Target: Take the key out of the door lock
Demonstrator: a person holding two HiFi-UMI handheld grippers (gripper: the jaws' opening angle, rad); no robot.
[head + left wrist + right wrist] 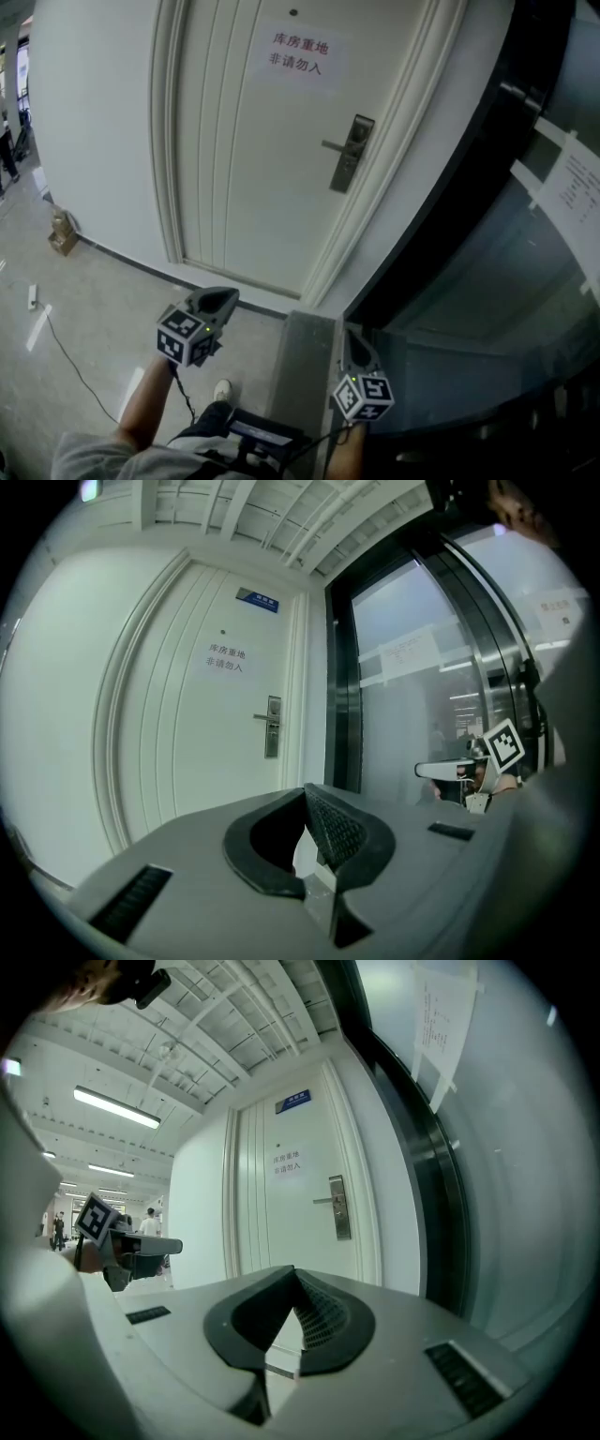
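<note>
Hanging low and well apart from the white door (246, 178), both tongs have their tips pinched together on nothing. The left gripper (225, 298) sits at 7 o'clock from the lock plate (352, 152) and the right gripper (353, 339) at 6 o'clock. The key is too small to make out on that plate.

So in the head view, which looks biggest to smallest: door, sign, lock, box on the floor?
1. door
2. sign
3. lock and box: these look about alike, so I won't rank them.
</note>
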